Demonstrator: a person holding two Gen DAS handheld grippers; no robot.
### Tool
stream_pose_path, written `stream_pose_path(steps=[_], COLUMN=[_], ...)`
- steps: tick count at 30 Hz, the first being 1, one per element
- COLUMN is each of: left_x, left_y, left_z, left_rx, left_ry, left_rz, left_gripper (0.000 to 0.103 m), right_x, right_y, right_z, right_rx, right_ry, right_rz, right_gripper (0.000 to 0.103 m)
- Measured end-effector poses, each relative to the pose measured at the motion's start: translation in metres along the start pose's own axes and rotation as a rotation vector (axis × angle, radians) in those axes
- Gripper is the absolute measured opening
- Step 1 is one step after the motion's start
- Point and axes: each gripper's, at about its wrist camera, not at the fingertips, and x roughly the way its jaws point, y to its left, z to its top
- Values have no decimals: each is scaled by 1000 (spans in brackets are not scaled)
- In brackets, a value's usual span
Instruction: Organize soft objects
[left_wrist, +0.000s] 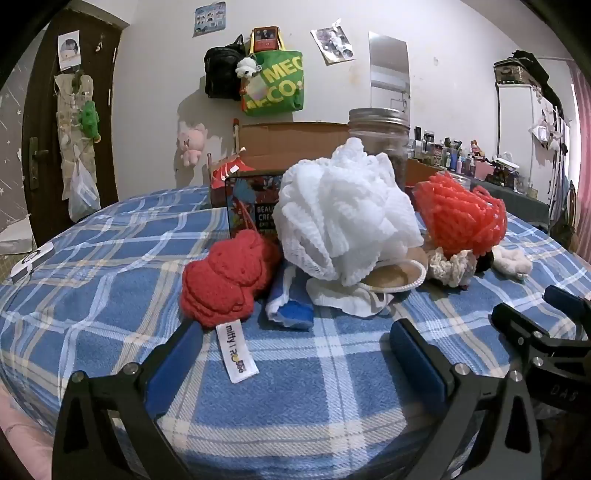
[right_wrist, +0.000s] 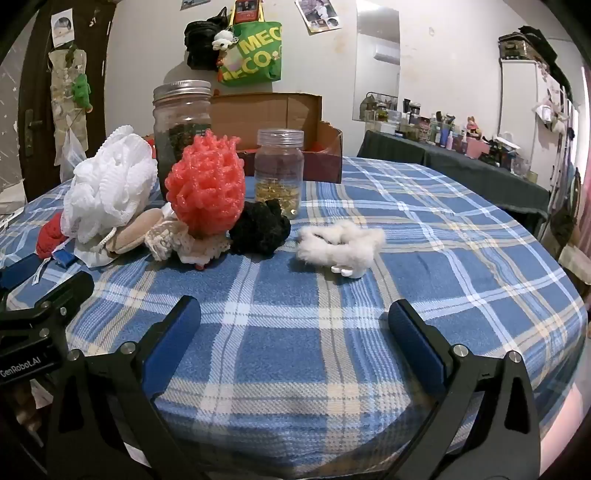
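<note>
Both grippers hover low over the blue plaid cloth (right_wrist: 295, 354) on the desk, each released with its jaws spread wide and nothing between them. From the left wrist view, the left gripper (left_wrist: 295, 339) faces a red knit piece (left_wrist: 225, 280) with a white tag; the left finger's tip sits just beside that piece. The right gripper (right_wrist: 295, 314) points at open cloth, with a white fluffy scrunchie (right_wrist: 340, 242) lying alone ahead of it.

Soft things crowd the middle of the desk in a loose heap: a white mesh puff (left_wrist: 343, 210) resting over a beige pad (left_wrist: 391, 275) and a white cloth (left_wrist: 343, 297), a folded blue-and-white cloth (left_wrist: 291, 302) just beside the red knit piece, a coral mesh puff (right_wrist: 207, 188) sitting on a cream lace scrunchie (right_wrist: 184, 245), and a black scrunchie (right_wrist: 260, 227) touching the coral puff's right side.

Behind the heap stand two jars. The tall glass jar (right_wrist: 181, 125) has a metal screw lid and holds dark contents I cannot identify. The smaller clear jar (right_wrist: 279, 166) is lidded and holds a low layer of yellowish pieces at its bottom. An open cardboard box (right_wrist: 280, 118) sits behind the jars; its inside is mostly hidden. A patterned tin (left_wrist: 255, 206) stands behind the red knit piece.
</note>
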Motion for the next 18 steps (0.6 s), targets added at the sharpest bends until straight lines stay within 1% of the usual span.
stream_pose_path(steps=[1, 13, 18], left_x=[0, 0, 0], left_y=[1, 0, 0], left_z=[0, 0, 0], left_rx=[-11, -6, -6], left_ry=[-2, -3, -2], left_rz=[-6, -4, -4], left_gripper=[103, 103, 103], right_x=[0, 3, 0], right_y=[0, -5, -1], right_z=[0, 1, -2], right_rx=[1, 0, -2], right_ry=[-1, -5, -14], right_rz=[0, 0, -1], right_gripper=[103, 103, 103])
